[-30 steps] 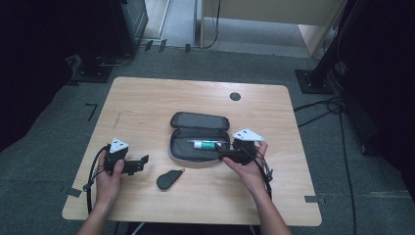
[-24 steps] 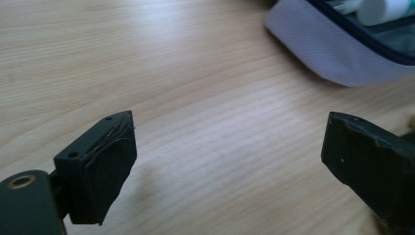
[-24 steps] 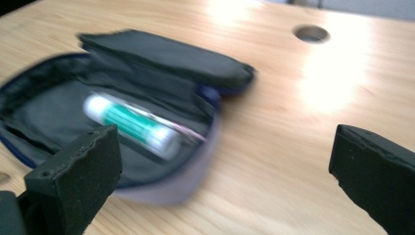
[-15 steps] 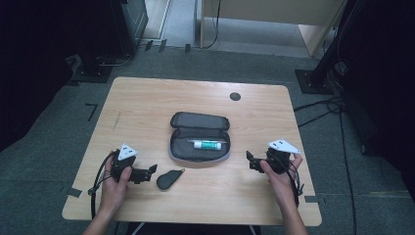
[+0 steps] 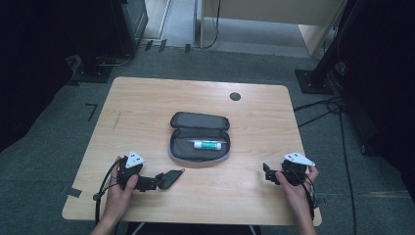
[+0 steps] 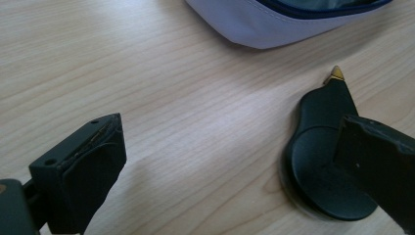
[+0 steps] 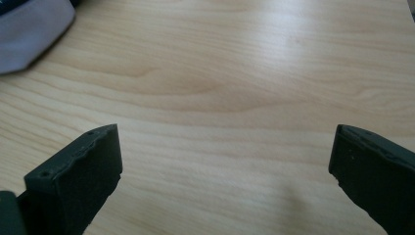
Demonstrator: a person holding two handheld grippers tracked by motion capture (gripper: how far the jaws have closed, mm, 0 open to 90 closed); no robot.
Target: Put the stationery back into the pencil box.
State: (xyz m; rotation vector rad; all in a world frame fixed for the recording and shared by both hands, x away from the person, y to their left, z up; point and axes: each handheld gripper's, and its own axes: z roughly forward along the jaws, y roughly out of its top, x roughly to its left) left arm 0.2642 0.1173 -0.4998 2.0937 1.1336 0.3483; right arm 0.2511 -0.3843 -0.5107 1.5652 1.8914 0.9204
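Note:
An open grey pencil case (image 5: 199,155) lies mid-table with a green and white tube (image 5: 208,145) inside it. A black teardrop-shaped object (image 5: 170,178) with a gold tip rests in front of the case's left end. My left gripper (image 5: 154,182) is open right beside it. In the left gripper view the black object (image 6: 313,161) sits partly under the right jaw, and the left gripper (image 6: 234,129) holds nothing. My right gripper (image 5: 266,174) stands open over bare wood to the right of the case; the right gripper view shows the right gripper (image 7: 227,137) empty.
A dark round grommet (image 5: 235,96) is set in the wooden table (image 5: 147,107) near its far edge. The pencil case's pale edge (image 7: 29,34) shows at the upper left of the right gripper view. Dark stands and cables surround the table on the floor.
My right gripper has drawn away from the pencil case, right and toward the near edge. My left gripper has slid right, up to the black teardrop object.

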